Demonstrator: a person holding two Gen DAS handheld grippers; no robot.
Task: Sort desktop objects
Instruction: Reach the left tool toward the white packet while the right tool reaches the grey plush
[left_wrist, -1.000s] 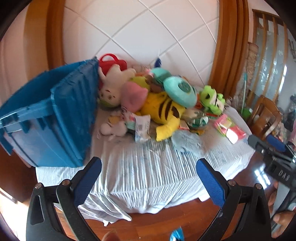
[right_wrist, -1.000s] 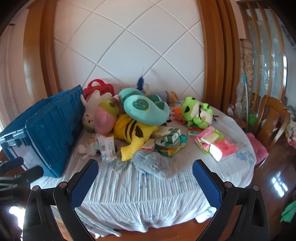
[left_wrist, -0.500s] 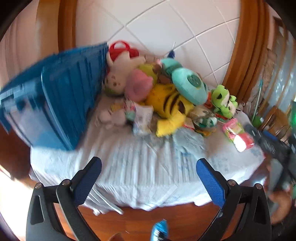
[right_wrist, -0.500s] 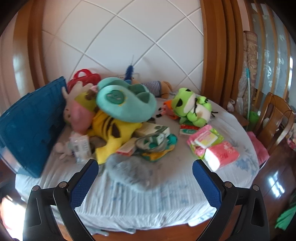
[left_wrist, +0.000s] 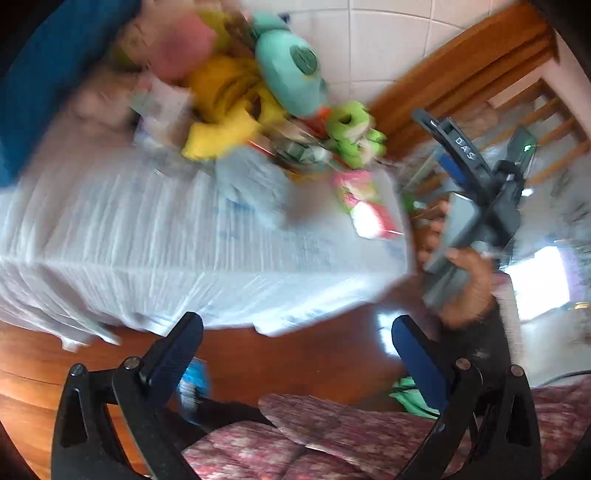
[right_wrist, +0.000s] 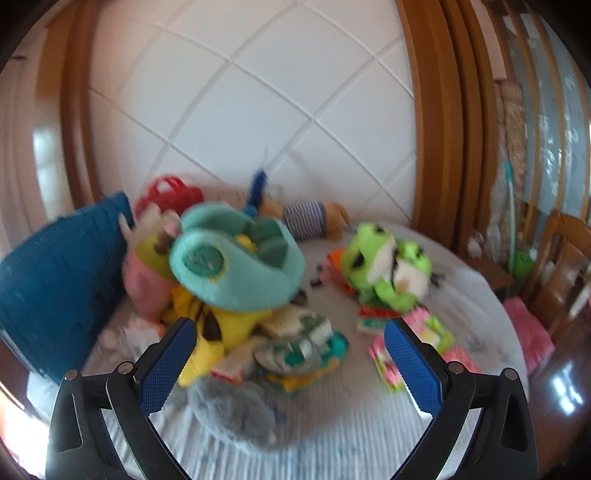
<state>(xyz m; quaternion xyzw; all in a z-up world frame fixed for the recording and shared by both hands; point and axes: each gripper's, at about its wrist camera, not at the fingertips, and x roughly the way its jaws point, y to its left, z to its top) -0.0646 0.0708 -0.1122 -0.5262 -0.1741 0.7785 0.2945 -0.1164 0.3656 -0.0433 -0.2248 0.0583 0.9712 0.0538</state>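
Right wrist: white-clothed table (right_wrist: 369, 424) before tiled wall (right_wrist: 258, 110); both grippers' fingers wide apart, empty.

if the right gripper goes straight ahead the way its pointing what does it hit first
Probably the clutter of packets between the open right gripper fingers, just beyond the grey plush; blur makes depth uncertain.

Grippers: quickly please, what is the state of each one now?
Left gripper: open, holding nothing.
Right gripper: open, holding nothing.

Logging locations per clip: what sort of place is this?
Probably a home dining room: a cloth-covered table heaped with plush toys, a wooden chair beside it, and a tiled wall behind.
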